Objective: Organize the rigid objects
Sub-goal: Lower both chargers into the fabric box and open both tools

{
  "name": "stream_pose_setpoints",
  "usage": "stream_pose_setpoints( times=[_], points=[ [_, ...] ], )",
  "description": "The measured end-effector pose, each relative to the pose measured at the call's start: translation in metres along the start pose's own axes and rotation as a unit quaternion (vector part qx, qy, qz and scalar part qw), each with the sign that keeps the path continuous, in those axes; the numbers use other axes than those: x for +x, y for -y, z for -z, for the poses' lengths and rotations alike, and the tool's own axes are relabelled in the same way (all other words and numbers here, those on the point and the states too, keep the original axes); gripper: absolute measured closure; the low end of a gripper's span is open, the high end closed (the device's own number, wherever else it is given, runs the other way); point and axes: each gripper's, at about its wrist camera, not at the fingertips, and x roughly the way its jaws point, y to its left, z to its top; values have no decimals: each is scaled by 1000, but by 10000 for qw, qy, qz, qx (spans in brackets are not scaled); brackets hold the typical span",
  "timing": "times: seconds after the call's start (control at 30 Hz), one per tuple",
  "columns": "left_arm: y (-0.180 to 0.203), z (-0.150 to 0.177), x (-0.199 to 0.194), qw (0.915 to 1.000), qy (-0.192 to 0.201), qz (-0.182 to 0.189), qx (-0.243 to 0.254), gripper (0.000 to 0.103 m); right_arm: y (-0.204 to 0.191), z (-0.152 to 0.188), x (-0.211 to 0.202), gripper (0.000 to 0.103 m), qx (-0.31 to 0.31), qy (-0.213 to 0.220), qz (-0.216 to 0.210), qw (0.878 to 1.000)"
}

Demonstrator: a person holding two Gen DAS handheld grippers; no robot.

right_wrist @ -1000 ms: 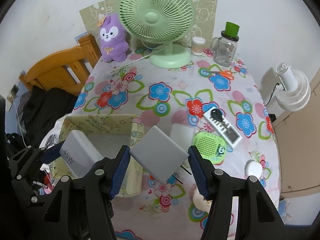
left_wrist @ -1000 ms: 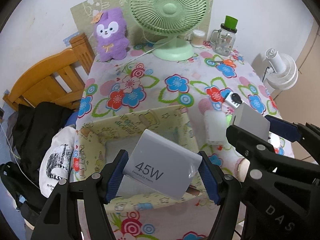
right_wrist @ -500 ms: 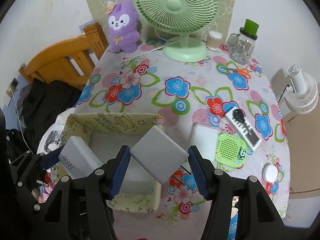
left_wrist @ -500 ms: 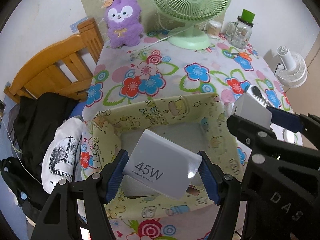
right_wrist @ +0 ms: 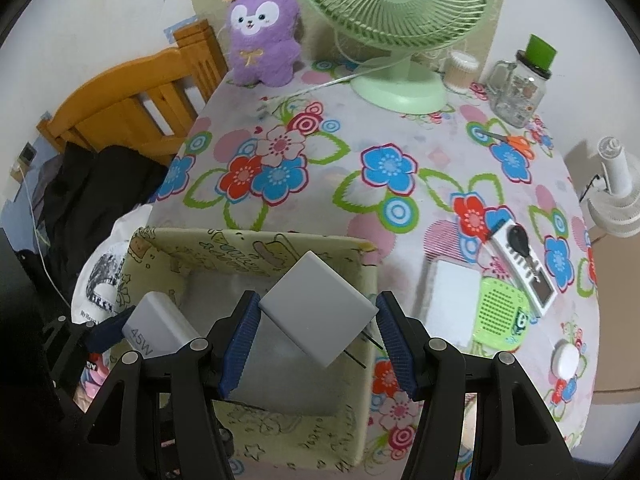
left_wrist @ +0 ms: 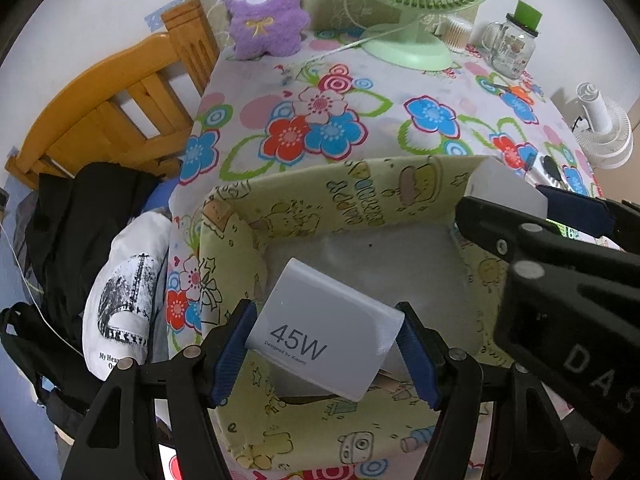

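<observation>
the left claw (left_wrist: 326,354) is clamping the white 45w charger (left_wrist: 324,334) by its two sides, and the right claw (right_wrist: 318,330) is clamping a plain grey charger (right_wrist: 318,308) the same way, its prongs sticking out toward the right pad. both claws are hanging over the open yellow cartoon-print box (left_wrist: 362,196), whose pale floor is showing bare directly beneath each charger, so nothing appears to be sitting in it yet.

judging by this, the task is sitting at an early-to-middle point: two rigid items are lifted and lined up over the box, but neither is being let go yet.

out to the right of the right claw, more things are waiting on the flowered tablecloth (right_wrist: 400,136): a white flat block (right_wrist: 454,300), a green perforated gadget (right_wrist: 502,312), a white power strip (right_wrist: 524,272) with a black key on it, and a small round white thing (right_wrist: 566,362). far ahead of the claw, orange scissors (right_wrist: 512,142) are lying near a glass jar (right_wrist: 520,88). those probably are making up what is left.
</observation>
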Motion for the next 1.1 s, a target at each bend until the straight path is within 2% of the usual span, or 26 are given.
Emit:
stream_pose_setpoints(
  times=[0.37, 0.6, 0.67, 0.73, 0.87, 1.1],
  points=[
    [-4, -1, 16, 9997, -222, 106, 3, 31, -6, -6, 29, 40, 5, -257, -7, 9997],
    [-5, -4, 20, 9993, -293, 237, -62, 30, -8, -7, 32, 39, -15, -152, 29, 9999],
    [-4, -5, 19, 9994, -281, 221, -39, 28, -7, -8, 31, 39, -12, -116, 23, 9999],
    [-2, -5, 17, 9994, -250, 221, -6, 21, -6, -8, 31, 37, 21, -114, -54, 9999],
    [-2, -6, 12, 9995, -190, 249, -19, 17, -4, -7, 28, 31, 101, -147, -235, 9996],
    [1, -6, 0, 9999, -58, 130, 28, 7, -3, -1, 18, 28, 106, -200, -398, 9990]
  ],
)
